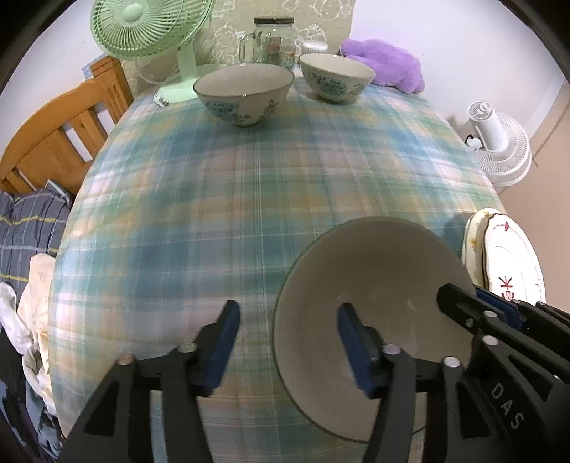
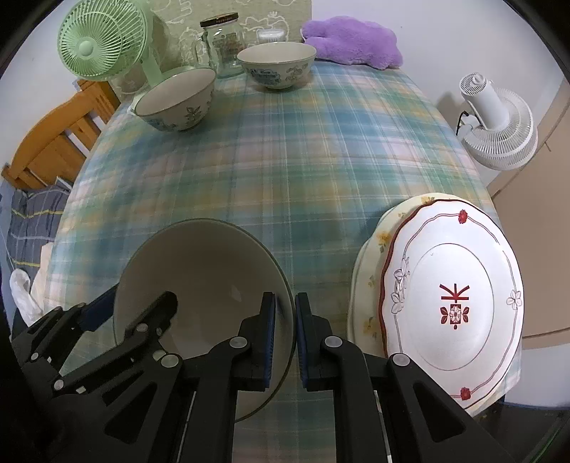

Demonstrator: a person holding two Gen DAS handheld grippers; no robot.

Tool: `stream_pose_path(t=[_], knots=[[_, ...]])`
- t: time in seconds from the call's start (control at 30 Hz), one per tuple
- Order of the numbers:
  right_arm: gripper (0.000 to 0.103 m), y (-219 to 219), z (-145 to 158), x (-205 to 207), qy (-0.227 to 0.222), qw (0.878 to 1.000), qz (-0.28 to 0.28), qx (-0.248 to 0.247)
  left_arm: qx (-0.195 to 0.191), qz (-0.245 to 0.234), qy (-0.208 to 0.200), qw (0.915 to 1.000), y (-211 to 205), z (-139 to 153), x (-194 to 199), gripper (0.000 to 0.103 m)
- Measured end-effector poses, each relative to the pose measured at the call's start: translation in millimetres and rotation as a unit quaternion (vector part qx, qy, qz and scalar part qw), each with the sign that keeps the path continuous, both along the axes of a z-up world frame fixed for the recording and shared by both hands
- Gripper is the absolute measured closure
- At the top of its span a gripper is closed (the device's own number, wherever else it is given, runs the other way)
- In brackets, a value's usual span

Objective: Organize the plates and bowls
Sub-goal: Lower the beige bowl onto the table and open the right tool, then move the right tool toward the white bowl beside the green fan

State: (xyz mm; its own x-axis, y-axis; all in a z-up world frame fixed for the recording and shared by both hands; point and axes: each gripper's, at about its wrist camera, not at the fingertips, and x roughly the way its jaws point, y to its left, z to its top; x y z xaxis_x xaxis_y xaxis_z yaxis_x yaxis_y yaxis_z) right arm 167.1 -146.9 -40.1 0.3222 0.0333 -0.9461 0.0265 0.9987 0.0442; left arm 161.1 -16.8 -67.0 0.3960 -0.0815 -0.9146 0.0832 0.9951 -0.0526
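Cream bowl [image 1: 374,320] sits near table edge, plates [image 2: 452,295] stacked beside it. My left gripper [image 1: 285,342] straddles its left rim, half open, pads apart from it. My right gripper [image 2: 285,334] nearly closed over right rim; contact unclear.

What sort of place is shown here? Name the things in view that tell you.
Probably a home, perhaps a bedroom used for meals: a table under a plaid tablecloth with china bowls, a wooden bed frame with bedding, and a green desk fan.

Plaid-clothed table [image 2: 285,171] carries three bowls [image 2: 203,285], stacked plates [image 2: 452,299] (plus fan [image 2: 103,46], jar [image 2: 224,42]).
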Motion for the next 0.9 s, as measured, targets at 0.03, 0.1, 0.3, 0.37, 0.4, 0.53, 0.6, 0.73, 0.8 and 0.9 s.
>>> stream_pose_path(t=[0.03,0.1,0.3,0.37,0.4,0.53,0.6,0.73,0.8,0.9], knots=[[0.082,0.3,0.9,0.2,-0.001,1.000,-0.004,-0.001,0.001,-0.001,-0.003,1.0000,2.6,2.4,0.8,0.043],[0.072,1.6,5.4,0.4,-0.007,1.000,-0.013,-0.005,-0.004,0.000,-0.003,1.0000,9.1,5.7,3.1,0.039],[0.051,9.2,24.8,1.9,-0.036,0.998,-0.042,-0.013,-0.010,-0.009,-0.016,0.9998,32.7,19.8,10.2,0.028],[0.039,14.3,30.5,2.8,-0.046,0.998,-0.049,-0.009,-0.013,-0.017,-0.022,0.9995,39.5,24.9,11.9,0.022],[0.034,19.3,35.0,3.4,-0.055,0.997,-0.052,-0.009,-0.014,-0.022,-0.029,0.9993,43.2,28.4,12.4,0.021],[0.032,39.1,45.8,10.2,-0.074,0.996,-0.053,-0.017,-0.019,-0.038,-0.044,0.9981,55.9,40.2,19.9,0.018],[0.031,49.6,49.6,14.9,-0.082,0.995,-0.052,-0.019,-0.020,-0.041,-0.055,0.9974,62.8,47.3,26.5,0.017],[0.031,66.6,60.8,28.7,-0.101,0.993,-0.055,-0.021,-0.012,-0.045,-0.074,0.9961,75.6,59.2,40.5,0.016],[0.031,74.3,67.2,36.5,-0.106,0.992,-0.056,-0.030,-0.014,-0.044,-0.081,0.9956,80.3,65.0,48.1,0.016],[0.031,82.9,77.1,48.9,-0.123,0.991,-0.048,-0.029,-0.015,-0.039,-0.097,0.9944,83.7,73.6,59.8,0.016]])
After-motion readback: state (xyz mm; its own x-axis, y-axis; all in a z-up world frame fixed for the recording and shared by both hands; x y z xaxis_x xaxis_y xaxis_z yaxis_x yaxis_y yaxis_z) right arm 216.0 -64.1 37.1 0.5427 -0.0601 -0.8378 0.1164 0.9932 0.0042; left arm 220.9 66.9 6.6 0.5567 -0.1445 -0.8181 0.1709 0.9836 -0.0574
